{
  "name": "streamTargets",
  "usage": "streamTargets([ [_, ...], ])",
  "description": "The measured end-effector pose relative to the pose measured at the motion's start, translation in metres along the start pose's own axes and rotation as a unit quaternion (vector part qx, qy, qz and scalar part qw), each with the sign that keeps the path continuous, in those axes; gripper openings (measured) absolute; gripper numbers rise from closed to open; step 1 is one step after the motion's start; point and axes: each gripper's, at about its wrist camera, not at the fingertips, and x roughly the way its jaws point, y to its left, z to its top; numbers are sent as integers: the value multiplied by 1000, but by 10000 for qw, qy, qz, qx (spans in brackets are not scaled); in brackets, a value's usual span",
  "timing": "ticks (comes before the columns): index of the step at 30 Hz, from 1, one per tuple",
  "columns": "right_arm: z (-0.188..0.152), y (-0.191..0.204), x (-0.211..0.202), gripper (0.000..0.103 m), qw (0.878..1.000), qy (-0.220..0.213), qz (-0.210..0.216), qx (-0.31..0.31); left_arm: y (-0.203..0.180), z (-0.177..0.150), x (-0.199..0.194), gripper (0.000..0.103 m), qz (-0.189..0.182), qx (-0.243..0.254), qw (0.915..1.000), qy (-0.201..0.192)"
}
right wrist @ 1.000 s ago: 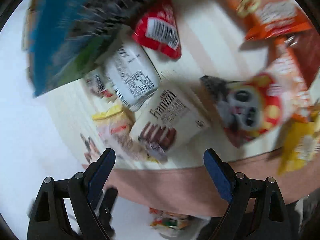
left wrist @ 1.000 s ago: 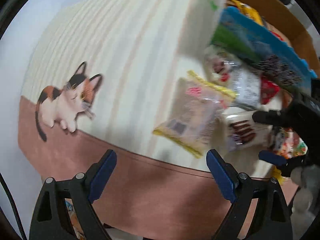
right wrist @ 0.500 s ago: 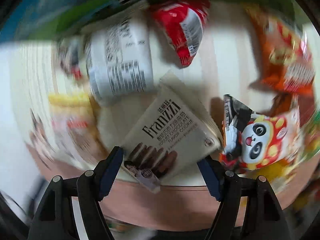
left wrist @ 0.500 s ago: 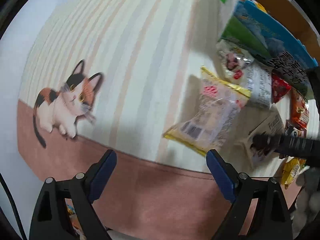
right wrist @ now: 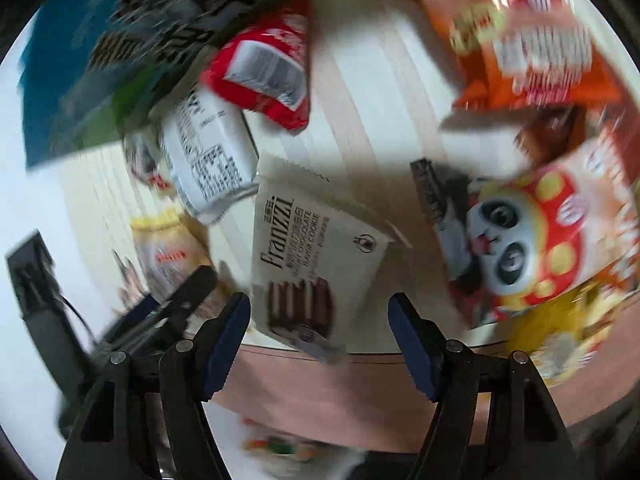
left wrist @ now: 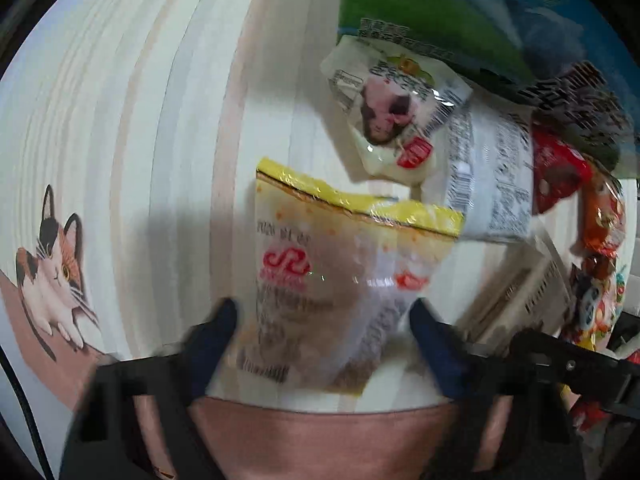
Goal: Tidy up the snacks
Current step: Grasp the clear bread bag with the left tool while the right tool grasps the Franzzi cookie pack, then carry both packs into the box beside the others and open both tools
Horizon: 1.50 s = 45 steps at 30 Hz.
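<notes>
A clear snack bag with a yellow top [left wrist: 340,276] lies on the striped mat [left wrist: 168,128]. My left gripper [left wrist: 326,320] points down over it. Its jaws are closing with the bag's lower half between them, and I see no squeeze on the bag. A white Franzzi cookie box [right wrist: 316,256] lies beside the bag. My right gripper [right wrist: 320,312] straddles the box's near end. Its jaws are closing too, and a gap shows at the right pad [right wrist: 404,320]. The left wrist view shows the right gripper [left wrist: 560,364] at the lower right, next to the box [left wrist: 516,292].
Close behind lie a white cow-face packet [left wrist: 392,120], a white labelled pack [left wrist: 492,184], a red packet [right wrist: 268,76] and a big blue-green bag [left wrist: 440,12]. A panda bag [right wrist: 520,248] and an orange bag [right wrist: 532,40] crowd the right. A cat picture [left wrist: 52,280] marks the mat's left.
My left gripper has dropped onto the yellow-topped bag and its jaws have narrowed around it. The right gripper's jaws have narrowed around the cookie box, which now sits between them.
</notes>
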Motion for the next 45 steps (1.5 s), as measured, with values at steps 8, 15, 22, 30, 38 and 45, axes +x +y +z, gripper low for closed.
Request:
streamTargets([
  [8,2,35,28,75,9965,17,-796,-236,29,-34,2,53,121,-511,9986,40],
  [15,-39,60,44,68,9606,-1,-2127,-1791,41,-89,8,53,64,-771,9967,233],
  [22,-92,43,61,67,9221,503,-2724,-2701,43,-126,17,53,-123,-929,9951,329],
  [30,-73,9,39,69,9422,251,-2426,-2297,10,-134,24,55,38,-795,9965,237],
  [38,-54,6,35,70,9534,-45,-2391,-1837,-18,-128,22,56,71,-608,9978,256],
  [45,-66,10,43,63,9504,-277,-2457,-1889,-43,-137,16,43,272,-480,9985,33],
])
